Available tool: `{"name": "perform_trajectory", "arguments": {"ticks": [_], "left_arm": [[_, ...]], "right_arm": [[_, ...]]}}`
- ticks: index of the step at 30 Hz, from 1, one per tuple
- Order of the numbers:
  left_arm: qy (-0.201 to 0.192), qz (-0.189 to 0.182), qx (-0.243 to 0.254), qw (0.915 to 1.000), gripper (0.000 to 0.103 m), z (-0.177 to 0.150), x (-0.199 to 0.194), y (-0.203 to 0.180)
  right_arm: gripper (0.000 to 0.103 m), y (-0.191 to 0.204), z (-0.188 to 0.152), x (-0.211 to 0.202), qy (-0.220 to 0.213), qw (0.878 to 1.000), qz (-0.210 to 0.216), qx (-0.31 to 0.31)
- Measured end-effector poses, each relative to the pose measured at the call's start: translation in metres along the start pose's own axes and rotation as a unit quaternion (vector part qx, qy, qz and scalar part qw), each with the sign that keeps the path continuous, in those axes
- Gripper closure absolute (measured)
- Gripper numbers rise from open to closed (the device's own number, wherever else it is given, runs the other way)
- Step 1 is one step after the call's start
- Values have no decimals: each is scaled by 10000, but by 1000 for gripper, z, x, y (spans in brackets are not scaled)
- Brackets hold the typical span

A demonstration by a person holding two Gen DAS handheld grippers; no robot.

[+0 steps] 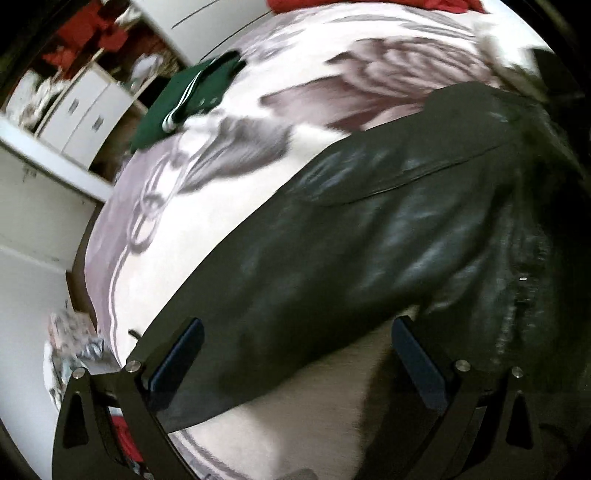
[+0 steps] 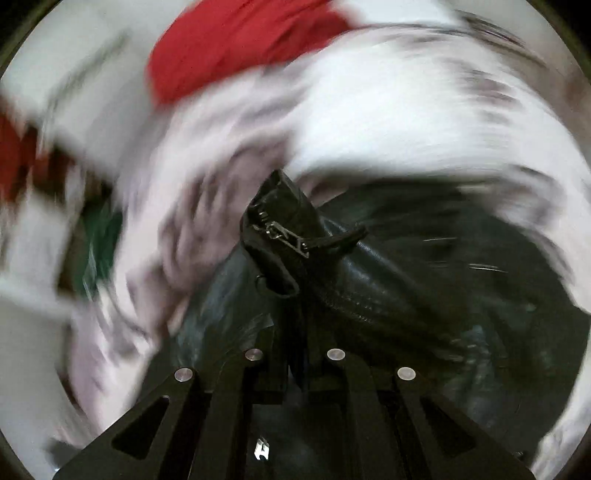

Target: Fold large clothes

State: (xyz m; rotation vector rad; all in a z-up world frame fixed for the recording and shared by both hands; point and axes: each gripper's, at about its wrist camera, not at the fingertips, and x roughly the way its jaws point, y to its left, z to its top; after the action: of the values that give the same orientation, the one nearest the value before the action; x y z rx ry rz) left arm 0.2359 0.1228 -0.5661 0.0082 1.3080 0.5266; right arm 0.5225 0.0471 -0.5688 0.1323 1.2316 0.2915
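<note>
A black leather jacket [image 1: 369, 236] lies spread on a bed with a white and grey-purple patterned blanket [image 1: 236, 110]. My left gripper [image 1: 295, 332] is open and empty, its jaws wide apart just above the jacket's near edge. In the right wrist view my right gripper [image 2: 295, 332] is shut on a zippered corner of the jacket [image 2: 280, 229], which sticks up between the fingers. The rest of the jacket [image 2: 424, 295] hangs below and to the right. The right view is heavily blurred by motion.
A folded green garment with white stripes [image 1: 184, 99] lies on the far left of the bed. Red cloth [image 1: 369, 4] lies at the bed's far end, also in the right view [image 2: 236, 40]. White drawers and shelves [image 1: 77, 110] stand left of the bed.
</note>
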Motion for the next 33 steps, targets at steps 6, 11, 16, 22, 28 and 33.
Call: {"name": "perform_trajectory", "arguments": {"ticks": [6,11,16,22,28,33], "left_arm": [[124,-152,128,9997,0,-11,7,11],[38,-276,346,9990,0,-12,3,15],[58,-279,301,9991,0,-3,4,21],[241,-292,160,9992,0,3,15,19],[338,-236,17,9991,0,-9,16,39],[816,-499,-527,9940,0,-40,13,81]], "right_arm": [[86,51,-29,99,895,9918,-72,-913],[38,-19,-50,28,637,9962,425,414],[37,-124,-121,-42,497,9789,-1015,1702],[43,-196,-169,-12,697,9539,-1397,2564],[67,-222,-189,0,172,9192,-1593,3597],[63,-162,-196,-15,620,9363,-1617,3057]]}}
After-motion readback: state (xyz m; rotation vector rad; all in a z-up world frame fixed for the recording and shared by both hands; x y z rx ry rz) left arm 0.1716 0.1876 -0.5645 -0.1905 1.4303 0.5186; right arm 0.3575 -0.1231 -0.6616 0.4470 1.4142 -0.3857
